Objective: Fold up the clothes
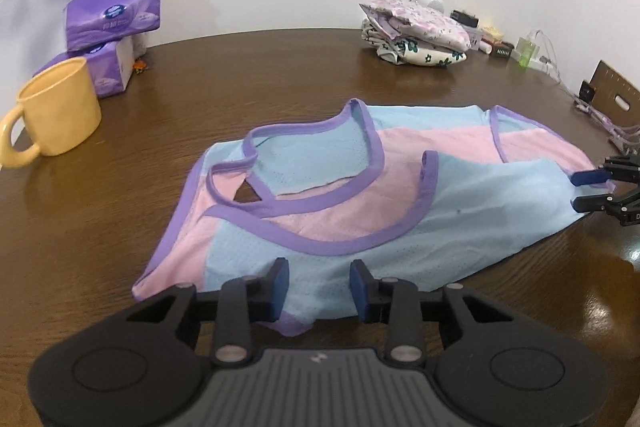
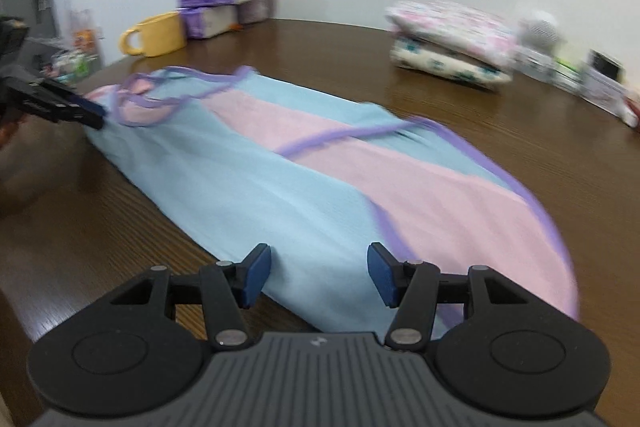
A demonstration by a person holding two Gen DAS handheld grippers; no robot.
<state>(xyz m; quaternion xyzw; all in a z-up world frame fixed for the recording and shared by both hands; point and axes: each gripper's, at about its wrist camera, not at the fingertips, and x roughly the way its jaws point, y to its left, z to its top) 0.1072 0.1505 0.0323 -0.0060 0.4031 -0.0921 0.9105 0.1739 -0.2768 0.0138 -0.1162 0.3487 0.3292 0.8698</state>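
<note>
Wooden table (image 1: pixel 120 227) | vest (image 1: pixel 360 211) lies lengthwise between my tongs — left gripper (image 1: pixel 319 289), right gripper (image 2: pixel 319 275) at opposite ends | both open, holding nothing

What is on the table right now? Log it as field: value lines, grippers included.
garment: pink and blue sleeveless top with purple trim, lying partly folded on the table
left gripper: open, jaws over the top's near edge, pads not pressing it
right gripper: open, at the top's other end, blue cloth between the jaws
folded pile: floral clothes stacked at the far edge
mug: yellow mug, upright, far left
tissues: purple tissue packs stacked behind the mug
</note>
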